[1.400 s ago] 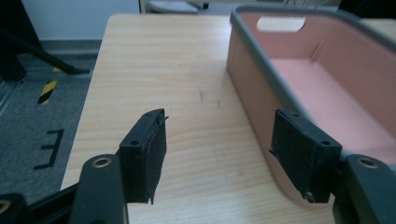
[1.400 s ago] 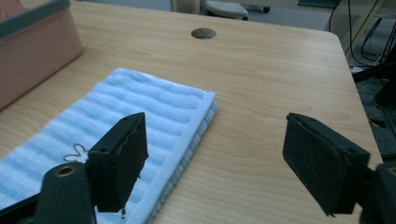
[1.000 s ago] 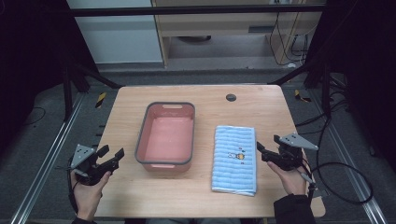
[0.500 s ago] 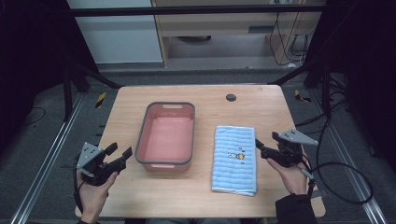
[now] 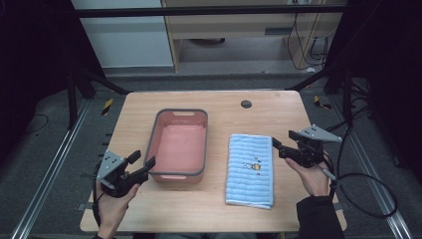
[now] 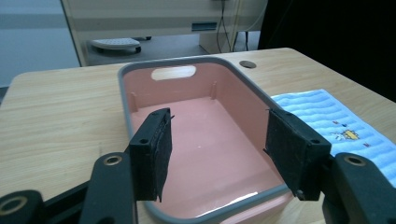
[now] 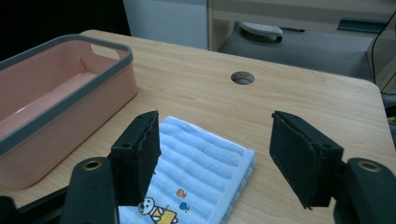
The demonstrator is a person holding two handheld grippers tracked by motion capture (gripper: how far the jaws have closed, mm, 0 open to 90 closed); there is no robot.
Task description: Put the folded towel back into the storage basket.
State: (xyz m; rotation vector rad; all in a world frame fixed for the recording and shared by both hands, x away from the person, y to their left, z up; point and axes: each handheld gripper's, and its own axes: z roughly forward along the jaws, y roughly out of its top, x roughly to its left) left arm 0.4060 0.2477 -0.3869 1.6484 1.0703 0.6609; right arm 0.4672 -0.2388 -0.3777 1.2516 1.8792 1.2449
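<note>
A pink basin (image 5: 179, 149) with a grey rim stands empty at the middle of the wooden table (image 5: 224, 114). Just right of it lies a folded blue striped towel (image 5: 250, 169) with a small cartoon print. My left gripper (image 5: 143, 160) is open at the basin's near left corner. In the left gripper view its fingertips (image 6: 217, 140) frame the basin's near end (image 6: 201, 154). My right gripper (image 5: 282, 141) is open at the towel's right edge, and its own view shows it (image 7: 215, 149) hanging over the towel's far corner (image 7: 201, 163).
A round cable hole (image 5: 246, 104) sits in the table near its far edge. Metal rails (image 5: 54, 169) run along the floor on the left. A cable (image 5: 363, 179) trails from the right gripper off the table's right side.
My left gripper has moved right, up to the basin's near left corner. My right gripper has shifted slightly left toward the towel's edge. Both stay open.
</note>
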